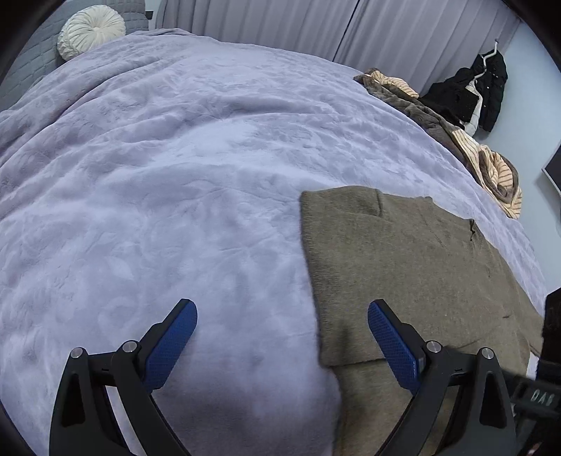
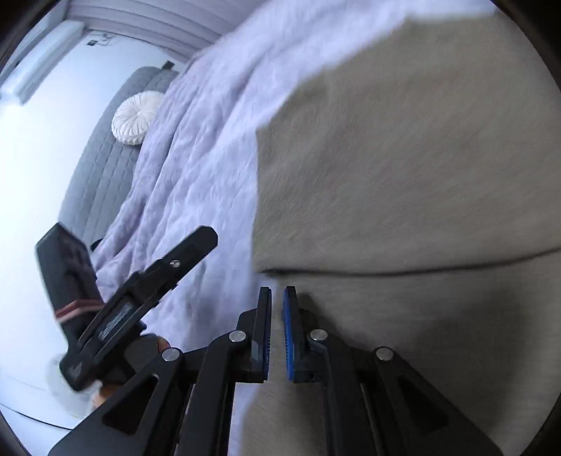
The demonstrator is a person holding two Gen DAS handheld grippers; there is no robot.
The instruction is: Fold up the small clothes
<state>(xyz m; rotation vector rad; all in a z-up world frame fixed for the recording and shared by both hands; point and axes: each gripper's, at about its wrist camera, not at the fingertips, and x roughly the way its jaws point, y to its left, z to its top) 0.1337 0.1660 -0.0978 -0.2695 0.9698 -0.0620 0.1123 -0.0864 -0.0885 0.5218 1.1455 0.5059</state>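
Observation:
An olive-brown knitted garment (image 1: 403, 266) lies flat and partly folded on the lilac bedspread (image 1: 168, 182), at the right of the left wrist view. My left gripper (image 1: 282, 308) is open and empty, hovering over the garment's left edge, one finger over the blanket and one over the knit. In the right wrist view the same garment (image 2: 420, 168) fills the right side, a folded layer lying over a lower one. My right gripper (image 2: 277, 293) has its jaws nearly closed with a narrow gap, nothing visibly between them, just at the garment's fold edge. The left gripper's body (image 2: 140, 301) shows at left.
A pile of brown and striped clothes (image 1: 484, 161) lies along the bed's far right edge. A round white cushion (image 1: 91, 31) rests by the grey headboard. Dark clothes (image 1: 487, 87) hang on the wall. Grey curtains hang behind the bed.

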